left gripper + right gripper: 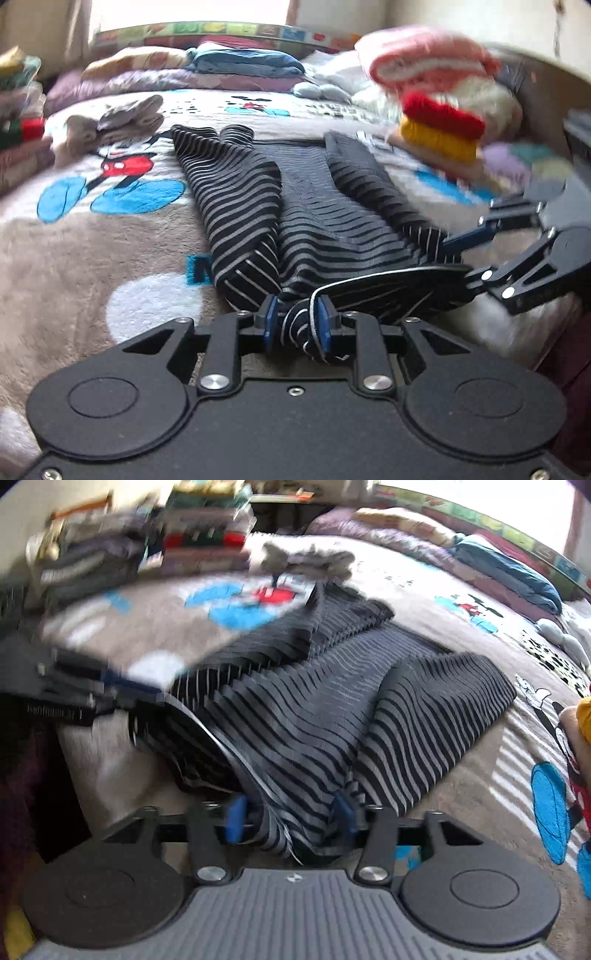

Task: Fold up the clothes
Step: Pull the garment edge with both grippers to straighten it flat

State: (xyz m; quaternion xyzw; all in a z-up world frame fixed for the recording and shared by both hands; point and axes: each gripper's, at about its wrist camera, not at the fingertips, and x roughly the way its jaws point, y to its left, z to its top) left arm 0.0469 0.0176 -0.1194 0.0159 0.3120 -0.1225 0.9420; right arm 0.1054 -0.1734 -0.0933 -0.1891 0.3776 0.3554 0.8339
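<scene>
Nearest the left wrist camera, the left hand-held gripper (297, 326) has a bunched corner of the striped garment (314, 229) between its blue pads, which sit close against the fabric on both sides, clamped on it. That black-and-grey striped garment lies spread along the bed's cartoon-print blanket (92, 240), with both sleeves folded in over the body and its collar end toward the cameras. In the right wrist view, the right hand-held gripper (291, 819) stands with its blue pads (236, 821) apart; a gathered edge of the garment runs through the gap, and the left pad shows clear of the cloth, so the grip looks loose rather than pressed. From the left camera this right hand-held gripper shows at the garment's right edge, blurred. Stacks of folded clothes (439, 118) sit on the bed to the right, and a grey crumpled piece (122, 122) lies beyond the garment's far left.
</scene>
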